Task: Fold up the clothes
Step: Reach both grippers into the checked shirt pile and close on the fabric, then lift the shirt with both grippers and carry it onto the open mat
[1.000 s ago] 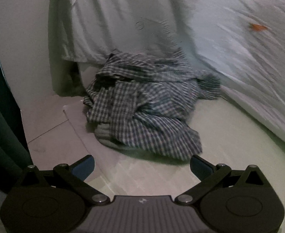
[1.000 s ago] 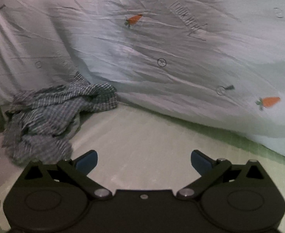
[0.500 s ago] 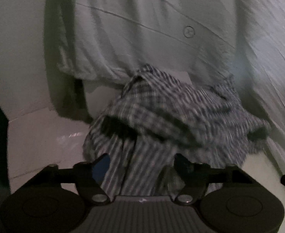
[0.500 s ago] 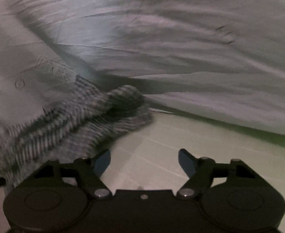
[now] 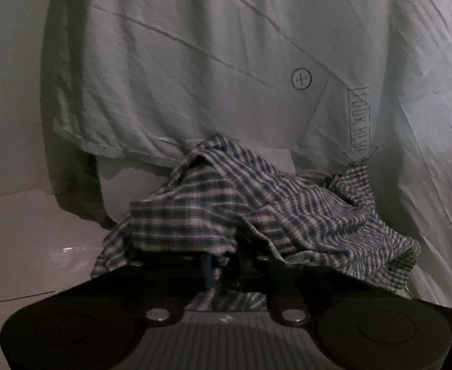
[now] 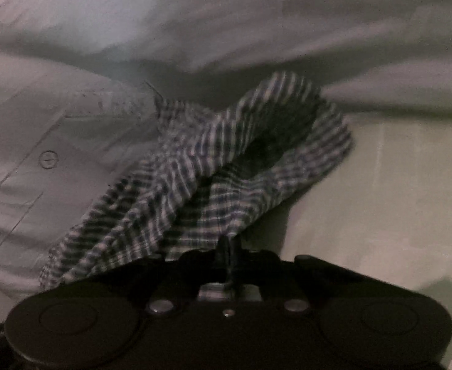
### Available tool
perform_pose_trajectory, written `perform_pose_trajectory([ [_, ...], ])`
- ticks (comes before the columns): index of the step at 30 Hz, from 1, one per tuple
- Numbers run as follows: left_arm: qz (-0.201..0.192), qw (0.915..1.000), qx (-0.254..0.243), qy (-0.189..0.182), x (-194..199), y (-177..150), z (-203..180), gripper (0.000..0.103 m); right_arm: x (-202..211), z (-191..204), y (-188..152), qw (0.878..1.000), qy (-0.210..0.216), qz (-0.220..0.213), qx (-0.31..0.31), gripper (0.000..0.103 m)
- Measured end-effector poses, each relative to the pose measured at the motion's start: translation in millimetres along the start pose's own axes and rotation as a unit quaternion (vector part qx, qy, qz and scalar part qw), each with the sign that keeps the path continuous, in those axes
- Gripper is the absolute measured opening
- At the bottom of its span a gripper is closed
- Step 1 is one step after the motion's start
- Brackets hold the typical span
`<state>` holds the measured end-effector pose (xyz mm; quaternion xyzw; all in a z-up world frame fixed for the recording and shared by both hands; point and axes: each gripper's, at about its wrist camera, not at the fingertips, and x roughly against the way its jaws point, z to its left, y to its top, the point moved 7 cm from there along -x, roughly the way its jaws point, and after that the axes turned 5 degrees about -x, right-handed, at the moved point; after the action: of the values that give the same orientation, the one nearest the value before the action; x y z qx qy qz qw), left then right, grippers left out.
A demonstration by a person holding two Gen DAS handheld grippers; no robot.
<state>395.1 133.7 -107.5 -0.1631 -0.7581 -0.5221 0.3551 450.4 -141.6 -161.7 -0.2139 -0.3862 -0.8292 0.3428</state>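
The checked shirt (image 5: 256, 215) is lying crumpled on the bed (image 6: 395, 200) against the pale duvet (image 5: 210, 77), its bulk stretching away ahead of both claws. The left claw (image 5: 222, 265) and right claw (image 6: 227, 256), jaws having just been closing, are each pinching its near edge.

You have one checked shirt (image 5: 256, 215) crumpled just ahead of the fingers, and two grippers on it: the left gripper (image 5: 222, 262) and the right gripper (image 6: 227, 252). Beyond the fingertips hangs one pale printed bed sheet (image 5: 195, 77), bearing one circled mark (image 5: 301, 79) and one lettered arrow (image 5: 359, 123).
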Motion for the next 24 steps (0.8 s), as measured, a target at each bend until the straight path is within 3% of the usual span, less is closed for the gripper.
perform_pose_trajectory([
  [7, -0.033, 0.9989, -0.017, -0.028, 45, 4, -12, 0.009, 100, 11, 1, 0.992, -0.009, -0.086, 0.095, 0.001],
  [12, -0.035, 0.9951, -0.054, -0.075, 92, -23, -40, 0.007, 198, -20, -21, 0.979, -0.052, -0.163, 0.111, 0.0],
  [17, -0.004, 0.9857, -0.108, -0.129, 141, -91, -81, 0.007, 309, -80, -59, 0.96, -0.132, -0.224, 0.101, 0.0],
  [24, 0.074, 0.9649, -0.166, -0.189, 188, -214, -145, 0.007, 454, -215, -133, 0.936, -0.266, -0.231, 0.025, 0.001],
])
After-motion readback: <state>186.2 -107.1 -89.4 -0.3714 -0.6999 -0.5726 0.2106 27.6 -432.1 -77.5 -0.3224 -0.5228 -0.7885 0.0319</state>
